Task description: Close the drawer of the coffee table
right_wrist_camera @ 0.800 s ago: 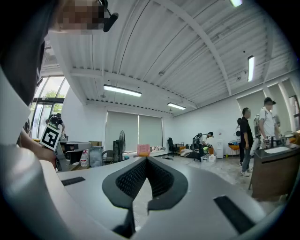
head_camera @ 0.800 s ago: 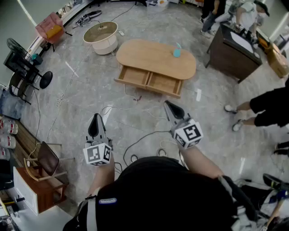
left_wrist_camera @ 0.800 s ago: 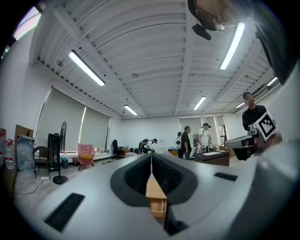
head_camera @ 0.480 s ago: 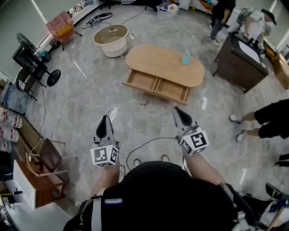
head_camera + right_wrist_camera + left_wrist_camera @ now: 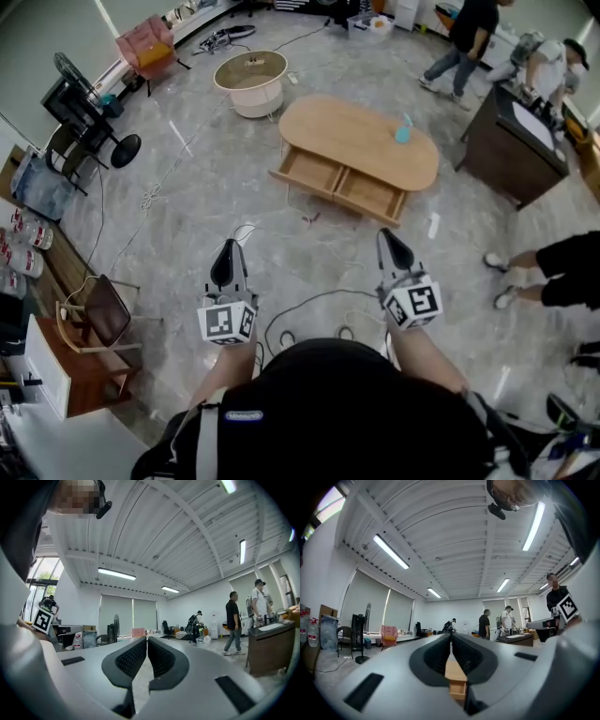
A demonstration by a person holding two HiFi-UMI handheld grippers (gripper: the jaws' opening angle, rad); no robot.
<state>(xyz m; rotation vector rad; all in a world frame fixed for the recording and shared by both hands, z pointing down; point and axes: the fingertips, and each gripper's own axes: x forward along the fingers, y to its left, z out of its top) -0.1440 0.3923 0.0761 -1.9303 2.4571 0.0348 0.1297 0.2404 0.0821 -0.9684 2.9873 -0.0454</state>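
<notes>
Drawer (image 5: 339, 183) stood pulled out from the front of the coffee table (image 5: 347, 127), on the side facing me, with two compartments side by side. The table sat well ahead of me on the grey floor (image 5: 187, 197), well apart from both tongs. A small teal item (image 5: 403, 131) stood on the tabletop near its right end; I couldn't tell what it was.

Left gripper (image 5: 228, 248): jaws pressed together, nothing between them. I held it level over the floor, aimed roughly at the table. In the left gripper view a strip of the wooden table showed low down, past the closed jaws.

Right gripper (image 5: 389, 239): same state, jaws together on nothing, level, pointing toward the drawer's right end. The two grippers were side by side but apart.

Loose cables (image 5: 309, 302) lay on the floor between the grippers, with more nearer the table. A round beige tub (image 5: 250, 80) sat beyond the table's left end. A dark wooden cabinet (image 5: 511, 141) stood to the right of the table, with two people (image 5: 464, 37) near it. A wooden chair (image 5: 94, 323) was low on my left.
</notes>
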